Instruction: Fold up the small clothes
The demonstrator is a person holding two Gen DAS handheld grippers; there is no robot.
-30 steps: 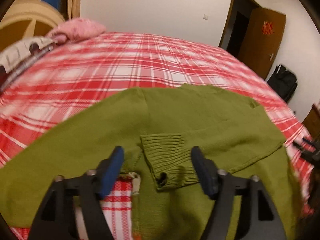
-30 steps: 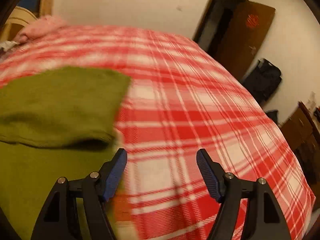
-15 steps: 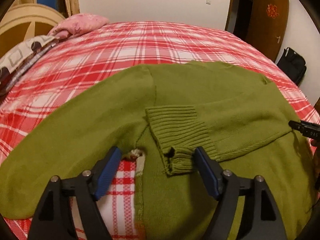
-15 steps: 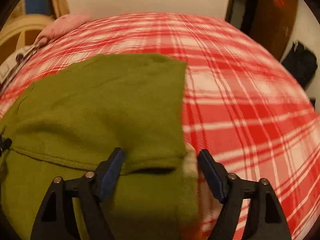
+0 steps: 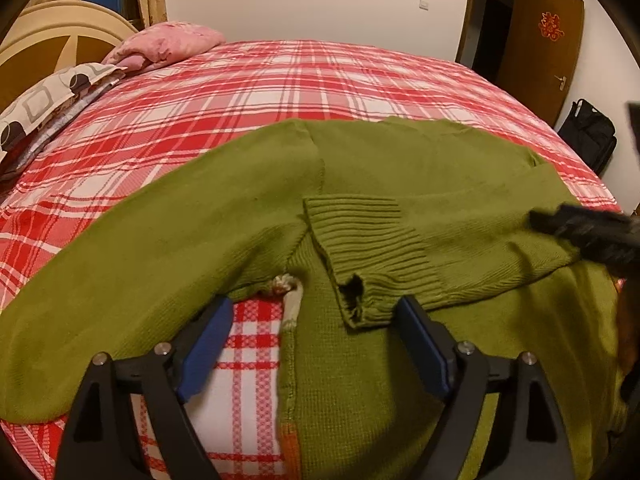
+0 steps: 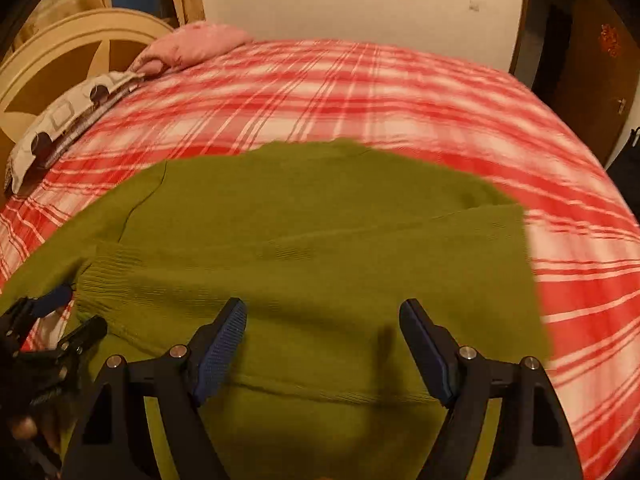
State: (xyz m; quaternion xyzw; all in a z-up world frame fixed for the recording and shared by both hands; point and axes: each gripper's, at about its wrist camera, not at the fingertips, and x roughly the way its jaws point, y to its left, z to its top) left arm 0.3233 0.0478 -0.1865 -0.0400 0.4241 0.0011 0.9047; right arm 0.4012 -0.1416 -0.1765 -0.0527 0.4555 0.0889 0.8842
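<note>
On a bed (image 5: 320,76) covered in red-and-white plaid, we have a green knit sweater (image 5: 400,168) spread flat across the near half of the cover. At far left a patterned pillow (image 5: 44,96) and a pink one (image 5: 168,42) lie by the cream headboard (image 5: 48,44). The sweater's left sleeve (image 5: 140,248) stretches out toward the near left edge. Our left gripper (image 5: 314,340) hovers low over the garment, its jaws opening, with the ribbed cuff (image 5: 372,248) of the folded-in right sleeve lying between the blue pads (image 5: 206,344) and not pinched. Beside the cuff a patch of checked lining (image 5: 248,360) shows where the front parts. Farther right, our right gripper (image 6: 322,344) hangs over the folded sleeve, jaws wide apart and holding nothing; that view is blurred. At far right stand a brown door (image 5: 536,44) and a black bag (image 5: 588,132) on the floor.
</note>
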